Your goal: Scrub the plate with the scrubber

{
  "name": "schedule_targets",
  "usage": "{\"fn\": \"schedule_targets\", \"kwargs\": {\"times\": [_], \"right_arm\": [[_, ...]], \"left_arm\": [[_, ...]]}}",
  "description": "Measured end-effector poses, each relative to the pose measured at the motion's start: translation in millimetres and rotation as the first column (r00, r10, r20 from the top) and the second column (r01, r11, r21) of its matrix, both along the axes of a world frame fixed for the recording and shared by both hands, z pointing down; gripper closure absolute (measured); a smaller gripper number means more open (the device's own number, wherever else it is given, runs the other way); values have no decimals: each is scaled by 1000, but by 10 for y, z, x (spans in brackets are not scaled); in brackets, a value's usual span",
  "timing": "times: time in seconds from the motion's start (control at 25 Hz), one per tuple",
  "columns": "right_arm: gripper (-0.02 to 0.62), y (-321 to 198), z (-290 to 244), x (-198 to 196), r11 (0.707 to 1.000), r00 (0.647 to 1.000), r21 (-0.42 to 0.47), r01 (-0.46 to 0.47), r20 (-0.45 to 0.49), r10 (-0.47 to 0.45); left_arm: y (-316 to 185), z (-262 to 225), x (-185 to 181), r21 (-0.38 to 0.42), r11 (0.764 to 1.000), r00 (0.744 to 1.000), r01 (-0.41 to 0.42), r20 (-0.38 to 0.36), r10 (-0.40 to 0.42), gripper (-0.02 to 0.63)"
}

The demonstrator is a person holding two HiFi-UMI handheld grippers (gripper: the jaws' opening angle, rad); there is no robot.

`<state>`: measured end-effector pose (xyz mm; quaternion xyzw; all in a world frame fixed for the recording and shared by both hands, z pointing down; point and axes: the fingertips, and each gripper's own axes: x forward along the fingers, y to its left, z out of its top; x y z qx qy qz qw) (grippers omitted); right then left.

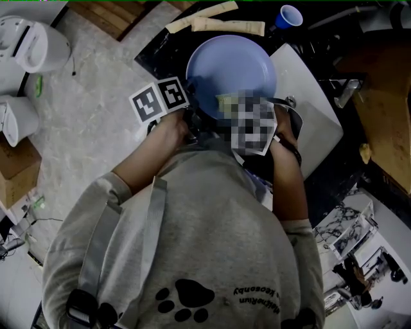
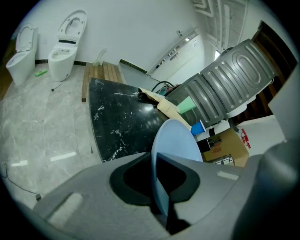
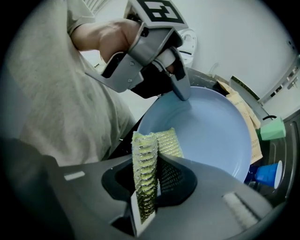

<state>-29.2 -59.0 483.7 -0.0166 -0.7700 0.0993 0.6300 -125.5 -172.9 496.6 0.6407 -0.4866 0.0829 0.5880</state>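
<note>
Jaws on your left gripper (image 2: 159, 187) clamp the blue plate (image 1: 234, 61) by its near rim, steadying its face toward you. Your right gripper (image 3: 154, 197) pinches the yellow-green scrubber (image 3: 146, 159), its tip at the plate's near edge, placed to rub that face.

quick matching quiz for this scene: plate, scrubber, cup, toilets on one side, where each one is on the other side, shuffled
1. plate
2. scrubber
3. cup
4. toilets

a. held in the right gripper
b. on the floor by the white wall
c. rim clamped in the left gripper
d. beyond the plate's far edge

Pairs: 1-c, 2-a, 3-d, 4-b
</note>
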Motion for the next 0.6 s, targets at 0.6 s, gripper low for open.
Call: {"fn": "schedule_targets", "kwargs": {"times": [0.6], "right_arm": [[526,-708,-460,237,939,979,290,-182,142,145]], "left_arm": [[12,2,-4,35,998,997,-45,64,42,584]]}}
